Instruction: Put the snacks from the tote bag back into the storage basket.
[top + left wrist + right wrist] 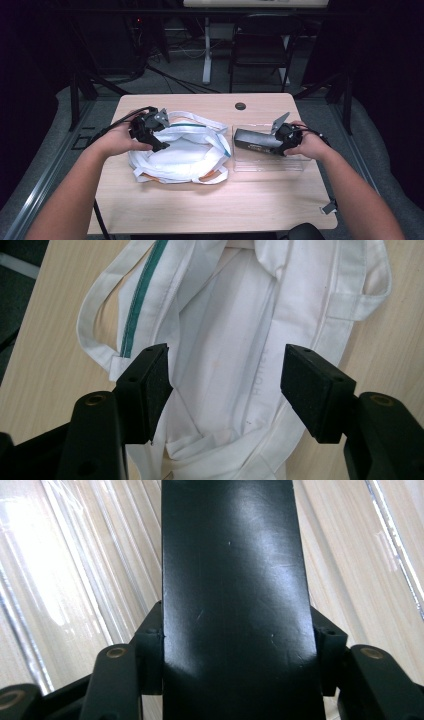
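Note:
A white cloth tote bag (182, 155) with a green stripe and orange trim lies open on the wooden table (210, 200). My left gripper (161, 145) hovers over the bag's left side, its jaws apart over the bag's mouth (225, 375), with nothing between the pads. My right gripper (277, 145) is shut on a long black box (255, 140), held level over a clear plastic tray (267, 162). In the right gripper view both pads press the sides of the black box (235, 595), with the clear plastic tray (75, 570) below.
A round cable hole (240, 106) sits at the table's far edge. A black folding chair (260, 45) and a white desk leg (206, 50) stand beyond the table. Bare wood runs along the near edge.

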Demonstrator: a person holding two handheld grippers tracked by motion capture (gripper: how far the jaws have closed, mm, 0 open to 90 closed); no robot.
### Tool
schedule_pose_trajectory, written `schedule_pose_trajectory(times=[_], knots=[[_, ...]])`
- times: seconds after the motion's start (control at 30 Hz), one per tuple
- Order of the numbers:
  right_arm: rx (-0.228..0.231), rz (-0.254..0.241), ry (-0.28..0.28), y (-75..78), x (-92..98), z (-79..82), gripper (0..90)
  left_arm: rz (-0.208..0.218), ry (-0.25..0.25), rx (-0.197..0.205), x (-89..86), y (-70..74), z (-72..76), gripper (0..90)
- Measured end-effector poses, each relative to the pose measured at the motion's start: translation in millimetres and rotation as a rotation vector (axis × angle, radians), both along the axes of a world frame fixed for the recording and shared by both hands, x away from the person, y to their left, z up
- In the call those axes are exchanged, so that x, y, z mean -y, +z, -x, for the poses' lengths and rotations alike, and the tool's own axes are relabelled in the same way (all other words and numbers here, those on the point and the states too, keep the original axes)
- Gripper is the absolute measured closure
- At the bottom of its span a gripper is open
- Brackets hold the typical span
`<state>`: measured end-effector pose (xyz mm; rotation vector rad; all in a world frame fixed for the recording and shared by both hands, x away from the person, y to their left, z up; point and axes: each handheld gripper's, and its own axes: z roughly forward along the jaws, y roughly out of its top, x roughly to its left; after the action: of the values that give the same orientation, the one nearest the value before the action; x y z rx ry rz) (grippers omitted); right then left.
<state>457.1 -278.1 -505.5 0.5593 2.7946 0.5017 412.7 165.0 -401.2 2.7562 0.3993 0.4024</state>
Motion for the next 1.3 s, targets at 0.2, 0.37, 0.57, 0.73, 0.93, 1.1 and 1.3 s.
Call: schedule_pose_trajectory(times=[0.2,0.37,0.57,0.73,0.93,1.1,1.3], knots=[[-0.009,0.004,-0.003,-5.6,-0.4,-1.4,41.6,-0.003,0.008,-0.008,-0.9,-1.4,0.9,36.2],[-0.007,0.011,0.001,-6.7,-1.7,-2.5,41.4,-0.002,0.002,-0.004,-1.0,-1.3,1.3,36.3],[-0.008,0.016,0.004,-8.6,-2.2,-4.7,41.1,-0.008,0.002,-0.005,-2.3,-2.1,1.3,36.3],[-0.019,0.016,-0.014,-10.5,-2.5,-7.3,40.4,-0.003,0.01,-0.005,-3.7,-2.4,1.5,36.3],[-0.01,0.038,-0.017,-12.7,-2.0,-10.0,38.9,-0.009,0.011,-0.007,-5.8,-3.9,1.5,36.3],[-0.007,0.043,-0.032,-16.0,-1.8,-12.6,37.7,-0.014,0.015,-0.014,-7.4,-8.5,0.9,36.3],[-0.01,0.044,-0.044,-15.2,-1.7,-14.5,36.4,-0.01,0.022,-0.018,-8.9,-10.6,1.7,36.3]])
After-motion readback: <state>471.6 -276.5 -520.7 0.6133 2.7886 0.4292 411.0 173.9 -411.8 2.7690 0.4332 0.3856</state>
